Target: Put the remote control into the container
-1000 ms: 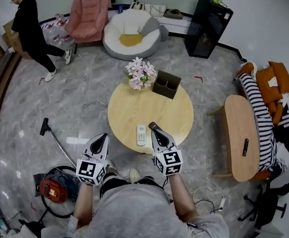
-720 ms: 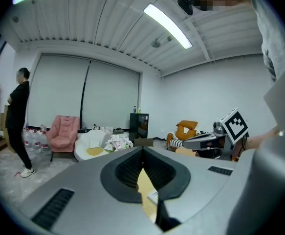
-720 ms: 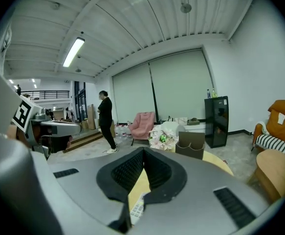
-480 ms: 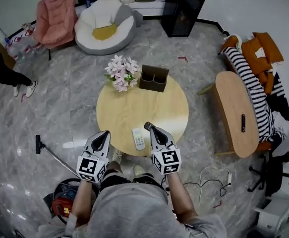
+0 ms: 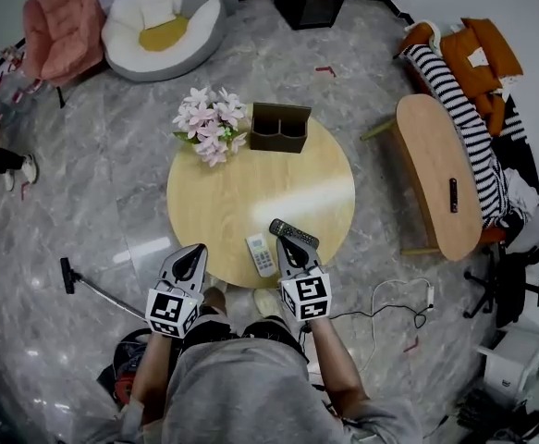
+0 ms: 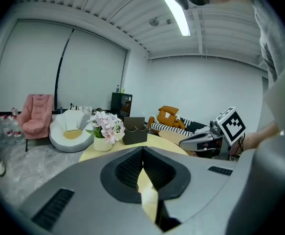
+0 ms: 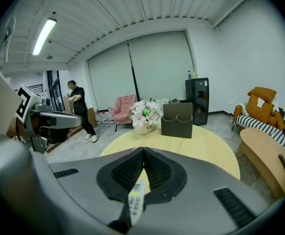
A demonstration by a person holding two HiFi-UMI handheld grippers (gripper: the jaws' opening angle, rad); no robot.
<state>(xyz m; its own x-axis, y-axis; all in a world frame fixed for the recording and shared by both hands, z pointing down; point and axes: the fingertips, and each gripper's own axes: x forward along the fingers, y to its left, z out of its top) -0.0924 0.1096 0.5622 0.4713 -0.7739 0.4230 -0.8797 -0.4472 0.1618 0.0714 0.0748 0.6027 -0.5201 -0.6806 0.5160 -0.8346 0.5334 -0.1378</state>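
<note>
**A:** Surface?

**B:** Round pale-wood table, smooth top, on a grey marbled floor.

**A:** Nearest items?

**B:** Left gripper and right gripper, jaws pressed together, nothing held. They sit at the near rim, probably lining up a pick. White remote control, slim and flat, lies between them, just beside the right one. Black remote at that gripper's tip.

**A:** Farther?

**B:** Brown two-pocket container, rigid, upright at the far rim, well apart from both remotes. Pink flowers beside it.

Left claw and right claw side by side, both closed, tilted forward and down
</note>
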